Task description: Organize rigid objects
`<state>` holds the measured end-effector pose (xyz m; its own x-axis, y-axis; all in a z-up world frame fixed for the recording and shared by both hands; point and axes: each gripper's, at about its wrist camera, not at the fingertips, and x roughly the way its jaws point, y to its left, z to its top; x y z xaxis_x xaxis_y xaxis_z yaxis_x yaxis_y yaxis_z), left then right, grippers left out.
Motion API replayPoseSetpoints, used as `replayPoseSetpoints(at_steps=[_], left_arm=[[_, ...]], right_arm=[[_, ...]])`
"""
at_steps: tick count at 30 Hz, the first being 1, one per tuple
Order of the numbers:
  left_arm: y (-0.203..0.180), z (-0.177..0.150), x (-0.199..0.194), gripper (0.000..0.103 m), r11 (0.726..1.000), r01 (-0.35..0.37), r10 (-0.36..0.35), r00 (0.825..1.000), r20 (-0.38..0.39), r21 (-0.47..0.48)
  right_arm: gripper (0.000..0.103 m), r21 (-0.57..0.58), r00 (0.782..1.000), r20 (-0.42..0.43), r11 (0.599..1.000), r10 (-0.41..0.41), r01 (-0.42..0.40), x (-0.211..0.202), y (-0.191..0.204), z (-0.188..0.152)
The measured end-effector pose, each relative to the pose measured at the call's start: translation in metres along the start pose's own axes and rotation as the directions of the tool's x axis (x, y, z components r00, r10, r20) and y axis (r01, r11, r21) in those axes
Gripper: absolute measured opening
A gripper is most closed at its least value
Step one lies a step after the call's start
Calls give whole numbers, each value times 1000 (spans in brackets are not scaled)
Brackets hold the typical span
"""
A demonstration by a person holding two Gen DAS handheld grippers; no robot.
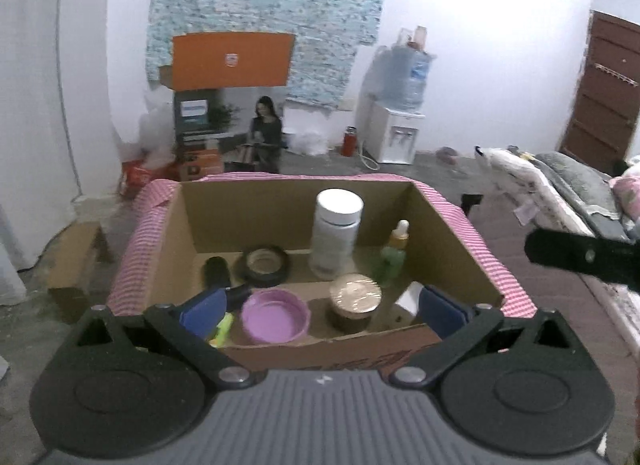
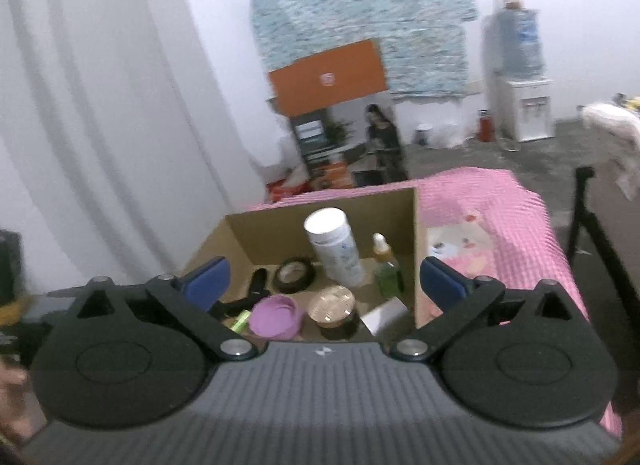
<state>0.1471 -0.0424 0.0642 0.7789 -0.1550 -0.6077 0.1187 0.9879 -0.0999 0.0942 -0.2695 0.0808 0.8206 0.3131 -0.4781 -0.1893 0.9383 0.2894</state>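
Note:
An open cardboard box (image 1: 176, 249) (image 2: 400, 209) stands on a pink checked cloth. In it are a white bottle (image 1: 336, 237) (image 2: 334, 247), a roll of black tape (image 1: 264, 265) (image 2: 294, 275), a purple lid (image 1: 276, 315) (image 2: 276, 315), a gold-lidded jar (image 1: 354, 301) (image 2: 332, 309), a small dropper bottle (image 1: 396, 253) (image 2: 386, 265) and a yellow-green marker (image 1: 222, 329). My left gripper (image 1: 320, 305) is open and empty over the box's near edge. My right gripper (image 2: 324, 281) is open and empty above the box, and part of it shows in the left wrist view (image 1: 580, 257).
The pink checked cloth (image 2: 500, 225) covers the table to the right of the box. A water dispenser (image 1: 396, 133) (image 2: 520, 105), an orange carton (image 1: 232, 61) and a poster stand at the back wall. Bedding (image 1: 560, 181) lies at the right.

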Motion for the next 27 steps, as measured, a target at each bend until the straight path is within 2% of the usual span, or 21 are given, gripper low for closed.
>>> replayPoseSetpoints(at_steps=[2, 6, 8, 10, 13, 18, 27], left_arm=[[4, -4, -3, 103, 1000, -22, 22, 1000, 4, -5], [8, -9, -3, 103, 993, -118, 118, 993, -2, -12], [12, -10, 2, 103, 991, -134, 133, 991, -29, -17], [17, -12, 5, 103, 991, -123, 121, 991, -57, -42], [25, -13, 10, 103, 993, -89, 82, 992, -97, -76], [31, -18, 14, 103, 988, -97, 81, 988, -131, -122], [27, -19, 12, 103, 988, -146, 138, 982, -129, -57]], right_arm=[[102, 8, 999, -2, 999, -53, 53, 0, 5, -10], [102, -40, 985, -16, 984, -173, 172, 6, 19, -23], [102, -73, 970, -25, 968, -243, 241, 11, 25, -28], [102, -80, 960, -28, 958, -280, 277, 16, 28, -34], [102, -69, 955, -50, 955, -292, 288, 26, 28, -40], [102, -85, 956, -98, 959, -277, 269, 45, 33, -46], [102, -97, 956, -143, 965, -257, 245, 70, 37, -47]])
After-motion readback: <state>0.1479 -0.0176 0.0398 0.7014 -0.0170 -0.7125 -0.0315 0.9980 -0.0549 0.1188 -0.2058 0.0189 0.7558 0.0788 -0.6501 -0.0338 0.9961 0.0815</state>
